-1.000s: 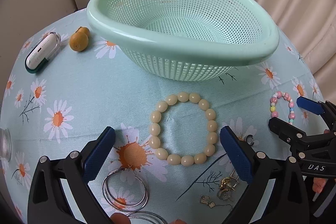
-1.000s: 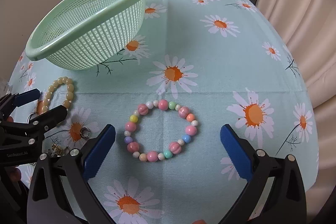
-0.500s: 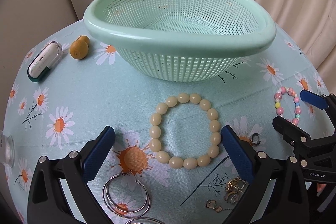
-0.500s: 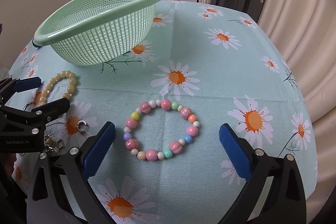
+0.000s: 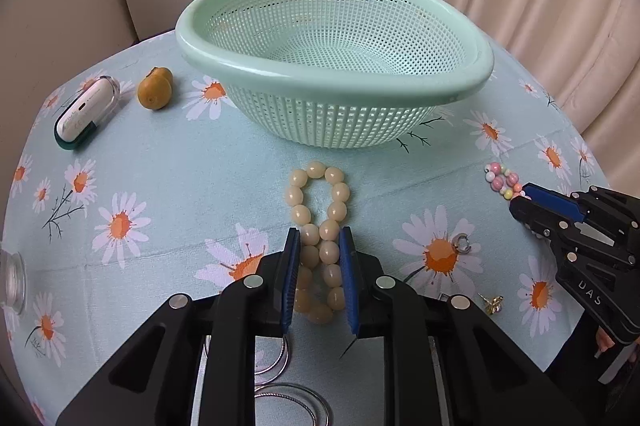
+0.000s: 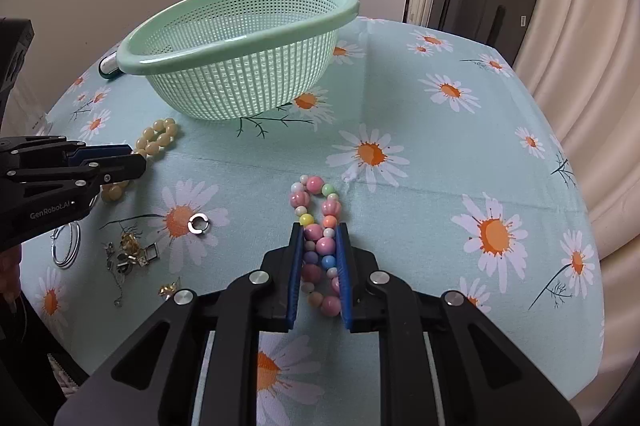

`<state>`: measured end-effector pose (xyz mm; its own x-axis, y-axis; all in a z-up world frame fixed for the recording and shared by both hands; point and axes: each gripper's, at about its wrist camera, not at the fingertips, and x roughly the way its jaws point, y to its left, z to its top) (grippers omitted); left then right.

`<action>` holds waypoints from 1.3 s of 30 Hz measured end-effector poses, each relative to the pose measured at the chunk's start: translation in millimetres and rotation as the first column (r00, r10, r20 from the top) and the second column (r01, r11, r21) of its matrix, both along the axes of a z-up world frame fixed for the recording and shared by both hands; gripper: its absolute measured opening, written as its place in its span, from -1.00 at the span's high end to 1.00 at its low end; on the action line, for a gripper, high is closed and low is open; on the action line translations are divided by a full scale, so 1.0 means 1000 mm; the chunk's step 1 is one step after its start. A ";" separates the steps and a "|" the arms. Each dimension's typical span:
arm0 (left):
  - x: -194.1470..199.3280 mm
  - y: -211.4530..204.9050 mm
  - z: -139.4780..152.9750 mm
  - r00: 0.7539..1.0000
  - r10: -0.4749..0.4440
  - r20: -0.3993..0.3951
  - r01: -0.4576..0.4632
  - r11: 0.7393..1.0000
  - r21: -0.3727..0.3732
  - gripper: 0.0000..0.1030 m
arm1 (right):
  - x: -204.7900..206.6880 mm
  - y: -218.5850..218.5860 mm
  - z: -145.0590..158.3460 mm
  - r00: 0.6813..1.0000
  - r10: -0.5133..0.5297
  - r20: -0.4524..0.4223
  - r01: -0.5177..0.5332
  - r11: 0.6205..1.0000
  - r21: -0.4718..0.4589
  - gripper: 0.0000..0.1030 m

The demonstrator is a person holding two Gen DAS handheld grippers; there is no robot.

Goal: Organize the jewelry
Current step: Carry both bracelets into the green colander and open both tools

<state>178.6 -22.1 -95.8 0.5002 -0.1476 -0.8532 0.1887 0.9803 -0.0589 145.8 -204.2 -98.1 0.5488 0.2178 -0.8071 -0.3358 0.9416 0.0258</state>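
A cream bead bracelet (image 5: 316, 170) lies on the daisy tablecloth in front of the mint green colander basket (image 5: 280, 66). My left gripper (image 5: 319, 238) is closing on it, and its blue pads squeeze the loop into a narrow oval. In the right wrist view a pastel bead bracelet (image 6: 314, 184) is pinched the same way between the closing jaws of my right gripper (image 6: 319, 230). The basket (image 6: 240, 42) stands beyond both and holds nothing. Each gripper shows in the other's view: the right one (image 5: 520, 200), the left one (image 6: 132, 156).
Silver hoops (image 6: 66, 246), a small silver ring (image 6: 198, 222) and tangled gold pieces (image 6: 132, 254) lie between the grippers. A white case (image 5: 86, 112) and a small orange gourd (image 5: 155, 88) sit left of the basket. The table's right edge drops toward curtains.
Both grippers went from wide open to closed on their bracelets, which were round loops and are now squeezed narrow. Both views tilted up a little.
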 end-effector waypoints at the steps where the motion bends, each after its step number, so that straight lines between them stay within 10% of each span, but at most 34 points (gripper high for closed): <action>1: -0.005 0.002 0.001 1.000 0.000 -0.002 0.000 1.000 -0.025 0.83 | -0.001 0.000 0.001 1.000 0.002 0.000 -0.002 1.000 0.001 0.66; 18: -0.048 0.028 0.074 0.998 0.025 0.063 -0.017 0.992 -0.122 0.83 | -0.021 0.003 0.075 0.995 0.034 0.094 -0.042 0.995 0.087 0.79; 28: -0.004 0.022 0.134 0.987 0.000 0.158 0.025 0.988 -0.152 0.83 | 0.018 0.030 0.155 0.962 0.085 0.260 -0.110 0.990 0.085 0.79; 39: 0.066 0.014 0.093 0.995 -0.021 0.102 0.037 0.988 -0.153 0.82 | 0.075 0.053 0.122 0.975 0.103 0.195 -0.123 0.988 0.096 0.79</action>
<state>244.7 -7.8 -2.8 0.5751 -0.2892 -0.7653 0.2295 0.9549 -0.1884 220.5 -150.8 24.2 0.6559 0.3664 -0.6600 -0.4482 0.8925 0.0501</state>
